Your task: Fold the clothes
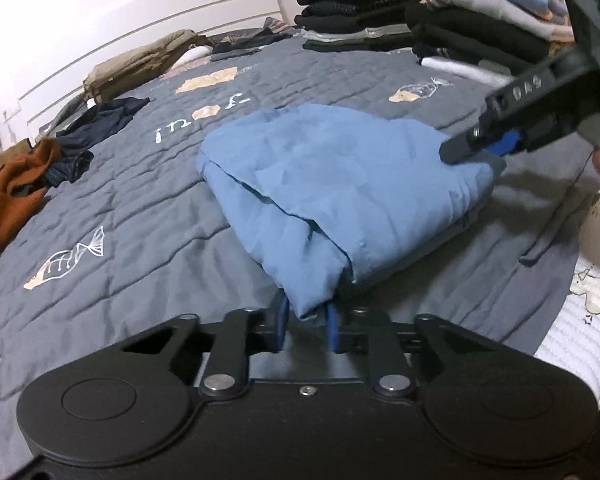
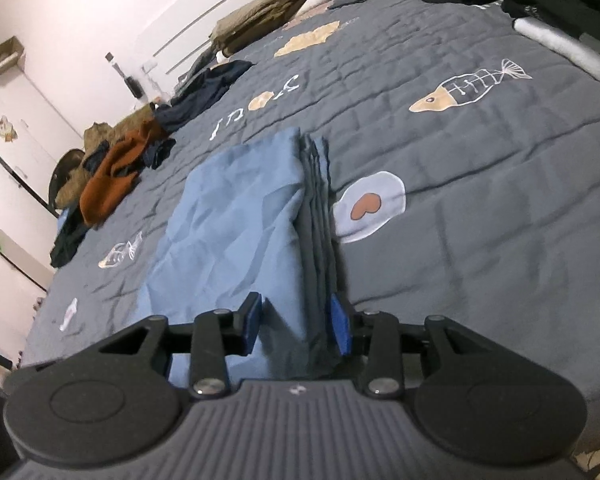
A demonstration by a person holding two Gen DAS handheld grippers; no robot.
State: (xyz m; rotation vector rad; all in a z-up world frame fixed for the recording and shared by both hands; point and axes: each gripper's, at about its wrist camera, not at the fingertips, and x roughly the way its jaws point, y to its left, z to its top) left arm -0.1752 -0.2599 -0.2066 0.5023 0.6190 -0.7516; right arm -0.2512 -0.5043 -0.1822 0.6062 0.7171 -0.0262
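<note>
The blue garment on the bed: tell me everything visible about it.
The blue garment is a thin, creased, woven-looking cloth, folded into a layered rectangular bundle whose stacked edges show in the right wrist view. It lies flat on the grey quilt mid-bed. The left gripper is shut on its near corner. The right gripper straddles the opposite edge, cloth between its pads, which do not visibly press it.
</note>
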